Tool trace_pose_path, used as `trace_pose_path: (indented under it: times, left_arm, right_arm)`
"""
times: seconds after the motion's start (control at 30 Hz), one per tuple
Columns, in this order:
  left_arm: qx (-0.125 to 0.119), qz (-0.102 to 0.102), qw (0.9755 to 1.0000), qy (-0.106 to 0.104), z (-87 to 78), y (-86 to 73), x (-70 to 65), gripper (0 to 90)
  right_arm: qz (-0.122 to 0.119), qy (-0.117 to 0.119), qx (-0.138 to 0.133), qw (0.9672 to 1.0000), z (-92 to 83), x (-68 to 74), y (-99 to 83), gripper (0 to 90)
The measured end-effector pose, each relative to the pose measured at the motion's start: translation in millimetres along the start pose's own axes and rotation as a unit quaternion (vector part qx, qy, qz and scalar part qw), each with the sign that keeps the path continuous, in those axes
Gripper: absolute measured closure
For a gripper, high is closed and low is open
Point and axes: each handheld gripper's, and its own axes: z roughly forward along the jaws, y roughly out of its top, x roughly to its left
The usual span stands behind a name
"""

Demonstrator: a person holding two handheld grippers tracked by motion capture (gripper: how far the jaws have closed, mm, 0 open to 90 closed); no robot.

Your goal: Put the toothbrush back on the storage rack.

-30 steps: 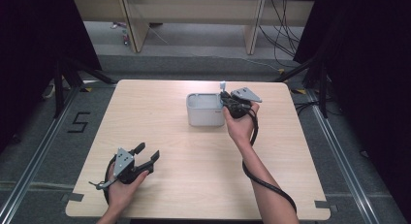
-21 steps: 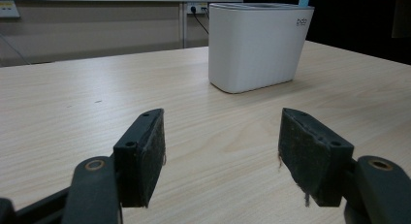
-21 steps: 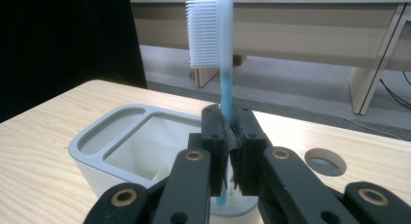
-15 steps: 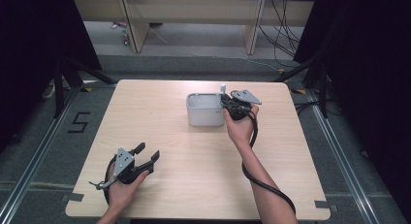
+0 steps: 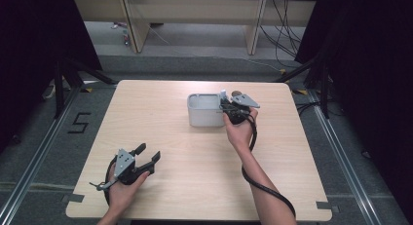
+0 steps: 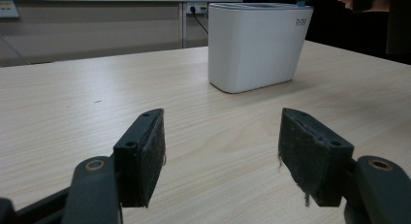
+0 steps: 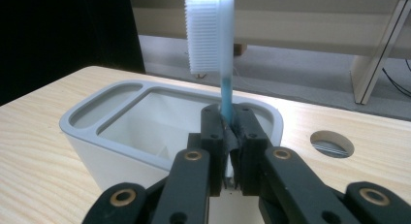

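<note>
Right gripper view: right gripper [image 7: 227, 136] clamps toothbrush [image 7: 213, 35] by its blue neck, bristle head up, just over near rim of white holder [image 7: 97, 118]. Judged step: drop brush into big compartment. Keep it upright, centre over opening, lower w/o clipping rim or divider, then release. Left gripper [image 6: 220, 151] sits wide & empty near table [image 5: 160, 103] front edge, well apart

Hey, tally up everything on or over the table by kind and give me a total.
Toothbrush: 1, upright with its head on top, clamped in the right hand-held gripper
White holder: 1, with two compartments
Hand-held grippers: 2, the left hand-held gripper open near the table's near edge
Total: 4
</note>
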Motion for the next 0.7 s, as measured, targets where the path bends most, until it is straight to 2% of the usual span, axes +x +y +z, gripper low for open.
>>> trace_pose_path:
  times: [0.03, 0.1, 0.13, 0.17, 0.23, 0.37, 0.4, 0.47, 0.5, 0.57, 0.6, 0.67, 0.7]
  left_arm:
    - [0.001, 0.000, 1.0000, 0.000, -0.1, 0.1, 0.0, 33.2]
    - [0.008, 0.001, 1.0000, 0.003, -1.1, 0.6, -0.2, 33.2]
    - [0.002, 0.001, 1.0000, 0.001, -0.3, 0.1, 0.0, 33.2]
    - [0.000, 0.000, 1.0000, 0.000, 0.0, 0.0, 0.0, 33.2]
    - [0.001, -0.001, 1.0000, 0.000, 0.0, 0.1, 0.0, 33.2]
    - [0.008, 0.002, 1.0000, 0.003, -1.3, 0.6, -0.3, 33.3]
    - [0.008, 0.001, 1.0000, 0.003, -1.3, 0.6, -0.2, 33.3]
    - [0.000, -0.001, 1.0000, -0.001, 0.2, 0.0, 0.1, 33.3]
    - [0.001, 0.000, 1.0000, -0.001, 0.1, 0.0, 0.1, 33.3]
    - [0.007, 0.001, 1.0000, 0.002, -1.0, 0.5, -0.2, 33.3]
    - [0.004, 0.001, 1.0000, 0.001, -0.6, 0.3, -0.2, 33.3]
    - [0.009, 0.002, 1.0000, 0.003, -1.3, 0.7, -0.3, 33.3]
    - [0.009, 0.002, 1.0000, 0.002, -1.2, 0.6, -0.3, 33.3]
  right_arm:
    - [-0.012, -0.004, -0.003, 0.9999, 0.4, -1.1, -0.7, 84.7]
    - [0.004, -0.003, 0.001, 1.0000, 0.9, -0.1, -2.9, 84.6]
    - [-0.009, 0.002, 0.001, 1.0000, 1.6, -1.6, -3.8, 84.6]
    - [0.008, -0.001, 0.008, 0.9999, 0.9, 0.1, -5.0, 84.5]
    - [-0.004, -0.003, 0.004, 1.0000, 1.6, -1.4, -5.9, 84.3]
    - [-0.009, -0.005, 0.005, 0.9999, 1.4, -2.1, -5.2, 81.6]
    - [0.004, -0.005, 0.008, 0.9999, 0.6, -0.8, -5.0, 79.9]
    - [0.004, -0.005, 0.008, 0.9999, 0.2, -0.8, -4.6, 76.4]
    - [0.006, -0.012, 0.006, 0.9999, -0.4, 1.2, -4.6, 74.2]
    - [-0.003, -0.017, 0.008, 0.9998, -1.0, 2.1, -3.6, 68.5]
    - [-0.017, -0.016, 0.006, 0.9997, -0.8, 0.5, -2.7, 65.5]
    - [-0.005, -0.019, 0.008, 0.9998, -2.5, 2.8, -2.4, 59.9]
    - [-0.018, -0.023, 0.008, 0.9995, -3.3, 2.7, -2.1, 57.2]
